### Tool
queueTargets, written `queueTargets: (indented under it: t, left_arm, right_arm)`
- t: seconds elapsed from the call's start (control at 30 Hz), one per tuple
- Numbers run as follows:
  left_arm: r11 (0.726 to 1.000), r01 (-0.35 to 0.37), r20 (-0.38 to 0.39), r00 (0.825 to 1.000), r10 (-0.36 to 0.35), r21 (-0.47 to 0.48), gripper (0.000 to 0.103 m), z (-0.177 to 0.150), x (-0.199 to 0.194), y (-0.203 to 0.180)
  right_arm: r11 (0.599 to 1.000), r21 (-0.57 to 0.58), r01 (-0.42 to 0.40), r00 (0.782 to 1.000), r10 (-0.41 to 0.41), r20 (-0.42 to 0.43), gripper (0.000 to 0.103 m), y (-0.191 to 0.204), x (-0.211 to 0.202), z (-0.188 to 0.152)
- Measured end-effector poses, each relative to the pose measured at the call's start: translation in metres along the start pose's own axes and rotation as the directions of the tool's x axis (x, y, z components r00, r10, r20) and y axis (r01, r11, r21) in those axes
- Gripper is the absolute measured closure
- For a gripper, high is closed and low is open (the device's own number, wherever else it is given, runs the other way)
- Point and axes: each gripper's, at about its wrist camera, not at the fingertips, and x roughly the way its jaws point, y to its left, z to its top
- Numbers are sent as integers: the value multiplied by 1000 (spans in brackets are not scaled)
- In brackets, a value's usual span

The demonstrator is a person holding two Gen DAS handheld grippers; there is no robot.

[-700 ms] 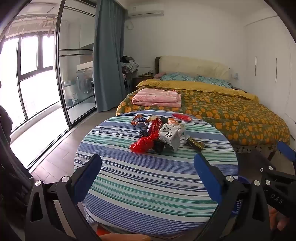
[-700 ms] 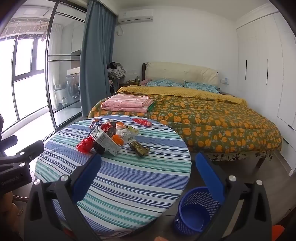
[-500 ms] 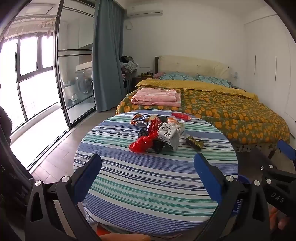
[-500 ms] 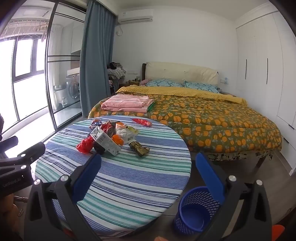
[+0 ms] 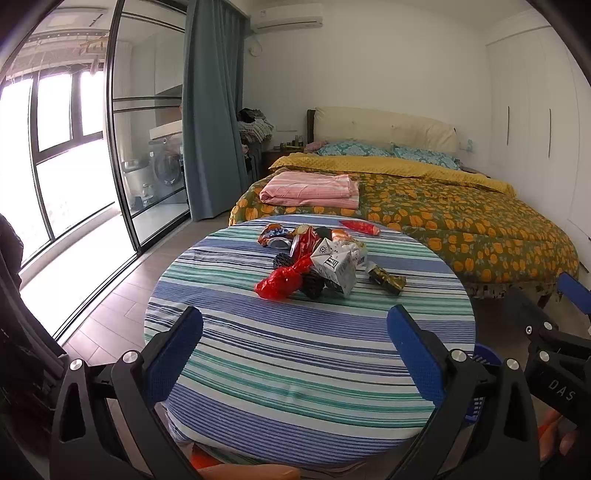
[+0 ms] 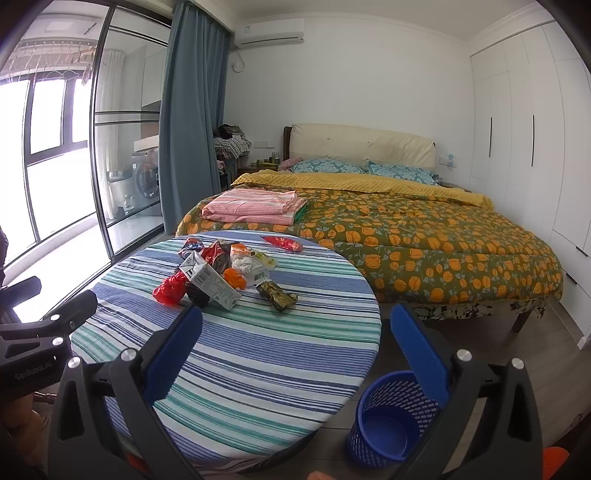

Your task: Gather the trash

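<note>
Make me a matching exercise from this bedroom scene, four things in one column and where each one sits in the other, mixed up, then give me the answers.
Things:
1. blue mesh bin
2. pink folded blanket
3. white carton
4. air conditioner

Places:
A. high on the wall
B. in the trash pile on the striped table
C. on the floor beside the table
D. on the flowered bed

Pairs: 1-C, 2-D, 3-B, 4-A

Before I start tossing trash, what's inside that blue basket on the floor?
The blue basket looks empty: its bare blue bottom shows in the right wrist view. The right gripper's finger covers part of its far rim and wall.
</note>
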Motion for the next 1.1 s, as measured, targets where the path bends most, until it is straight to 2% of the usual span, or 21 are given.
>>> queueTargets:
  t: [1.1]
  left_arm:
    - [1000,-1,-4,1000,1,-2,4,1,0,-2]
  right_arm:
    - [1000,3,1,1000,-1,0,5,-1,-3,0]
